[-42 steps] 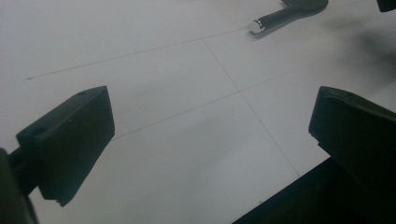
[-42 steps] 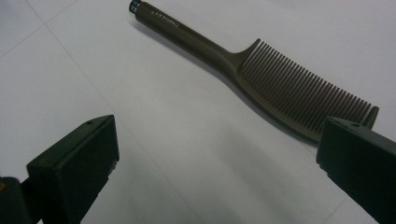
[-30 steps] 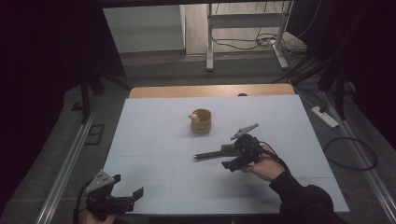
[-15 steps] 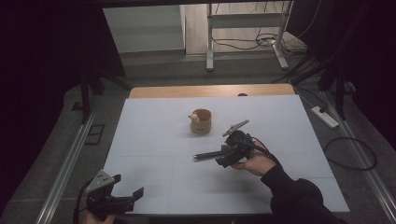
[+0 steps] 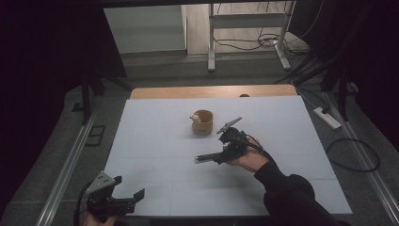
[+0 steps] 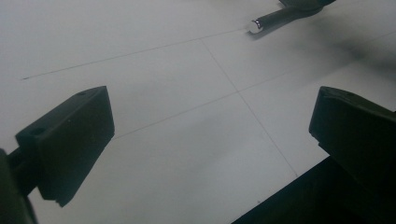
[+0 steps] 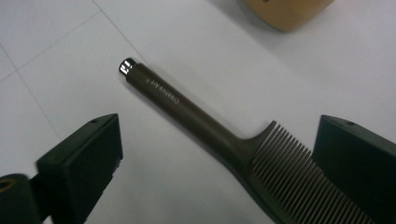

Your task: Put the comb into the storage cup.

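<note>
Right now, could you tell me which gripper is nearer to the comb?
Right. The right gripper hangs open directly over the comb; the left gripper sits far off at the table's near-left edge.

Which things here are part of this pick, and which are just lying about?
In the job:
- comb, lying flat on the white table
- right gripper, open, fingers either side of the comb

Lying about:
- wooden cup, beyond the comb
- left gripper, open, at the near edge
</note>
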### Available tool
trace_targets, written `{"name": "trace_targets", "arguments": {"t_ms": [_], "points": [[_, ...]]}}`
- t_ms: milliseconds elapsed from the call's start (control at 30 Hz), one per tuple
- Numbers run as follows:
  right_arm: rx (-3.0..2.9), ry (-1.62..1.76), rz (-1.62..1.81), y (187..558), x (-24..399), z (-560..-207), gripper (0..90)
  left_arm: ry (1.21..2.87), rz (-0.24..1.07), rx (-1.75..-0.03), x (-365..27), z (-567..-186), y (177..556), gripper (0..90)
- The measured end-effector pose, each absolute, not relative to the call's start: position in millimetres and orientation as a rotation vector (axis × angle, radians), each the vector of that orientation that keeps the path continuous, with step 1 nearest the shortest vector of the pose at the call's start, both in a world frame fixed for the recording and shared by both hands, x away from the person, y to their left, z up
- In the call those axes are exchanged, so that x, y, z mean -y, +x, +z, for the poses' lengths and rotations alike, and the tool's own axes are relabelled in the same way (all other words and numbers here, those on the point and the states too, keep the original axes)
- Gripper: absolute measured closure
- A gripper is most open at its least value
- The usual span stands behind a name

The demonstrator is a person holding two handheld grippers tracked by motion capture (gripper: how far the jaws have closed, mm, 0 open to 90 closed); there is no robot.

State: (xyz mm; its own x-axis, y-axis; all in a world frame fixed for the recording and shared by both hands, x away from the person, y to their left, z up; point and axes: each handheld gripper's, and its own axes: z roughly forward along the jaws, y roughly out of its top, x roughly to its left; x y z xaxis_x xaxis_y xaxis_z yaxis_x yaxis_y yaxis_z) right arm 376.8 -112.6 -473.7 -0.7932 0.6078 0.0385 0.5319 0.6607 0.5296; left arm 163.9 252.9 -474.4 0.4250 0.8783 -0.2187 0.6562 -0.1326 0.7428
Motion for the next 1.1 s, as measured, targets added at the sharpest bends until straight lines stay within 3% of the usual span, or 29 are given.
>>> {"name": "trace_targets", "arguments": {"t_ms": [133,433,700,1100], "points": [[-2.737,0.916,0.801,381.5,107.0,-472.7,13.0,1.868,0.345,-1.307,-252.9,-474.4,164.0,0.8],[-2.776,0.861,0.833,391.7,98.1,-474.0,58.4,1.865,0.341,-1.305,-253.3,-474.5,164.0,0.8],[-2.814,0.804,0.819,399.4,87.4,-477.0,89.6,1.864,0.338,-1.305,-253.5,-474.6,164.1,0.8],[-2.832,0.800,0.788,404.6,70.7,-495.6,89.7,1.867,0.336,-1.303,-253.6,-474.6,164.3,0.9]]}}
